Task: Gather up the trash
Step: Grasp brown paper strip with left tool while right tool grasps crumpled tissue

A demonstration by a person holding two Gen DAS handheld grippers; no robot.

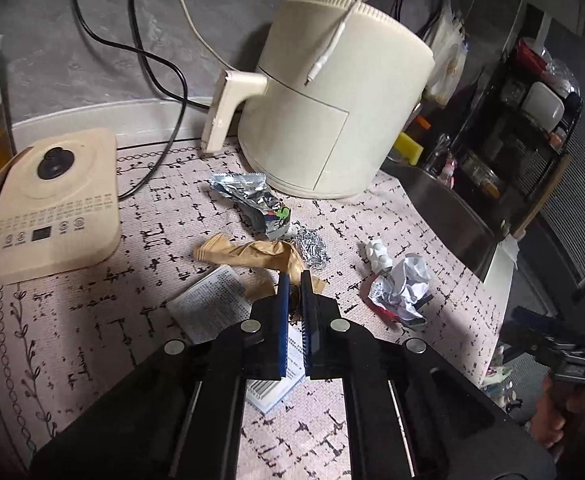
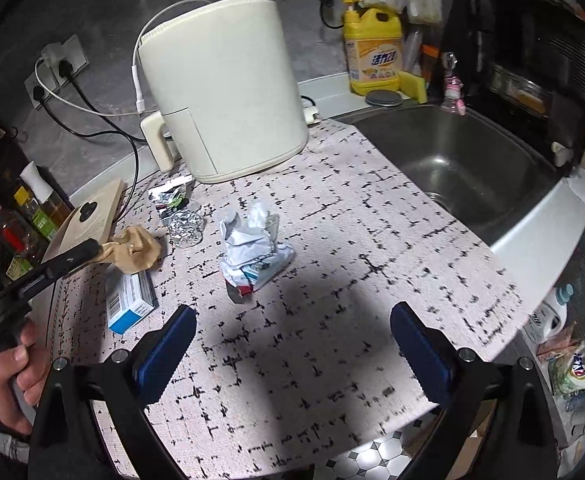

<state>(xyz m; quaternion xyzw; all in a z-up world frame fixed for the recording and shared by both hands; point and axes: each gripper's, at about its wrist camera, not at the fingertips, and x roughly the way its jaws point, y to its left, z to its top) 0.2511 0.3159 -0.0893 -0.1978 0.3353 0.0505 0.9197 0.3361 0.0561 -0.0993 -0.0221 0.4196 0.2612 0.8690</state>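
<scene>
My left gripper [image 1: 294,280] is shut on a crumpled brown paper wrapper [image 1: 248,254], which also shows in the right wrist view [image 2: 136,250] held just above the mat. A silver snack wrapper [image 1: 252,200], a foil ball [image 1: 312,247], a crumpled white paper wad [image 1: 406,290] with a red-edged wrapper, and a small white ribbed piece [image 1: 378,254] lie on the patterned mat [image 2: 332,240]. A blue and white carton [image 2: 130,300] lies under the left gripper. My right gripper [image 2: 292,336] is open and empty, above the mat in front of the white wad [image 2: 252,248].
A cream air fryer [image 1: 332,112] stands at the back with cables beside it. A beige induction cooker [image 1: 56,200] sits left. A steel sink [image 2: 464,168] lies right, with a yellow detergent bottle [image 2: 372,48] behind it. Oil bottles [image 2: 40,208] stand far left.
</scene>
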